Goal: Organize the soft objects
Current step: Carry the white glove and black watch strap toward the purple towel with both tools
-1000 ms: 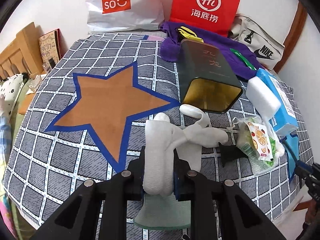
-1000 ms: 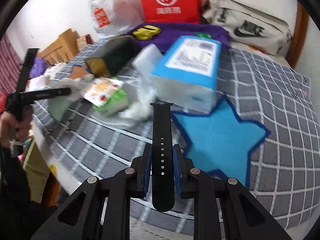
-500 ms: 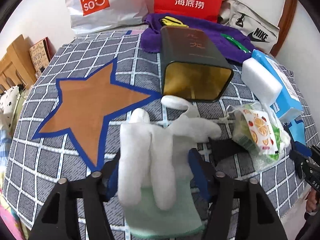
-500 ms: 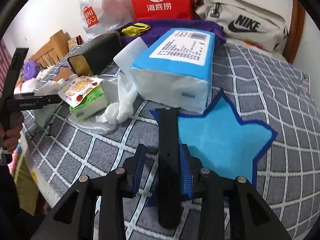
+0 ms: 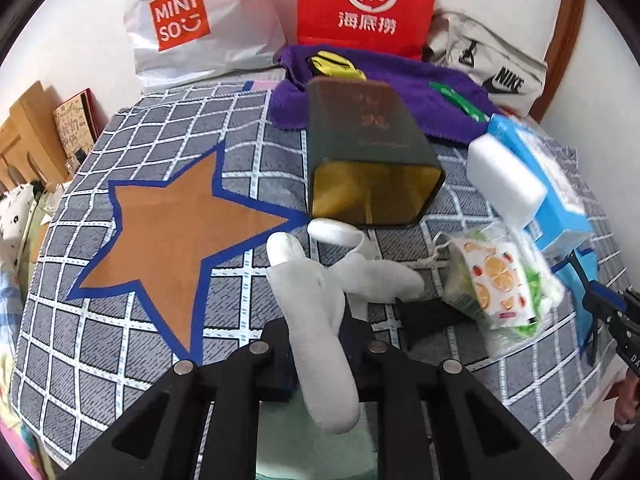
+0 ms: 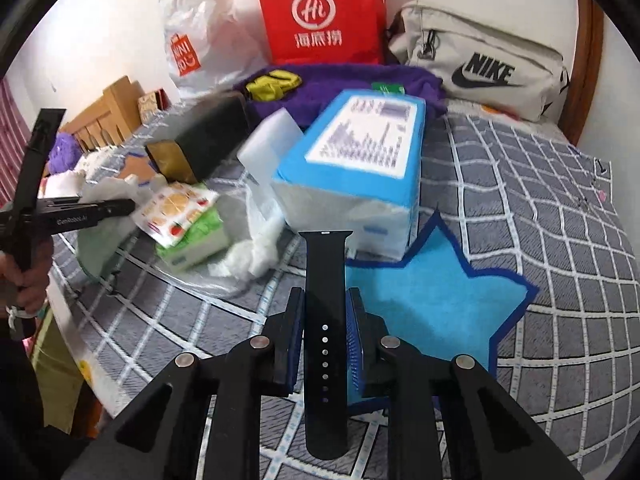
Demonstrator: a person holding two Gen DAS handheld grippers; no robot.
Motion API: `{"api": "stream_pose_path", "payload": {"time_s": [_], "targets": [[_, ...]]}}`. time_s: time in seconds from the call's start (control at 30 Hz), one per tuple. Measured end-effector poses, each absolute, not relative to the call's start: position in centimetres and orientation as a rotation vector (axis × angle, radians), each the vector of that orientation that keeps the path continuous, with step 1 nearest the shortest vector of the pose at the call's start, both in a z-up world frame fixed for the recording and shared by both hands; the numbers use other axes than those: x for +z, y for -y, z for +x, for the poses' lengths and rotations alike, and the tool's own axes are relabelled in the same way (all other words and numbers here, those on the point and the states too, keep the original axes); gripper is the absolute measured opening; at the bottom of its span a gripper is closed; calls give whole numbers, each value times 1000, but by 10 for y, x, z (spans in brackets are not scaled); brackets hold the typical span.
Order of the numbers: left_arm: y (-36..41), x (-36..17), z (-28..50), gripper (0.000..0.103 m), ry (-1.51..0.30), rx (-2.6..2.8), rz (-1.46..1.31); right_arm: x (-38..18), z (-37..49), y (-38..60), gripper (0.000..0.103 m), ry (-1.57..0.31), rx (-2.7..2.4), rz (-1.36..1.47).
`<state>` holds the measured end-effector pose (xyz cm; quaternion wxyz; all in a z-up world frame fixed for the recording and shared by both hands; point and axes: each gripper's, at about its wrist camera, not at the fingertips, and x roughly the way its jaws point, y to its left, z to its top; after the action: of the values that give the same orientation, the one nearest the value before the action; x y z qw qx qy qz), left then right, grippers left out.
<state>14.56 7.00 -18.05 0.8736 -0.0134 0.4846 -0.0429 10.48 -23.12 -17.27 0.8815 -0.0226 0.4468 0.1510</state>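
Left gripper [image 5: 316, 344] clamped on the white glove [image 5: 320, 320], right gripper [image 6: 325, 320] pinching the black watch strap [image 6: 325, 312] — easy now, both held firm towards the bed's front edge.

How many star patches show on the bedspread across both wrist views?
2. The brown star lies left of the dark tin in the left wrist view; the blue star lies in front of the blue tissue pack in the right wrist view. Clutter may hide others.
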Motion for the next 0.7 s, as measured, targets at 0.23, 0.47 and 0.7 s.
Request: {"api": "stream_pose_path", "payload": {"time_s": [0.23,0.47,0.7], "targets": [[-80,-149,141,15,-968,-112,-104,-145,98,231,20,-887,338,-32],[-78,-117,145,15,-925,-115,-122,-122,103,236,20,-860,334,-30],[-72,-90,160,15,-883,-112,-126,-102,121,236,20,-841,333,-30]]}}
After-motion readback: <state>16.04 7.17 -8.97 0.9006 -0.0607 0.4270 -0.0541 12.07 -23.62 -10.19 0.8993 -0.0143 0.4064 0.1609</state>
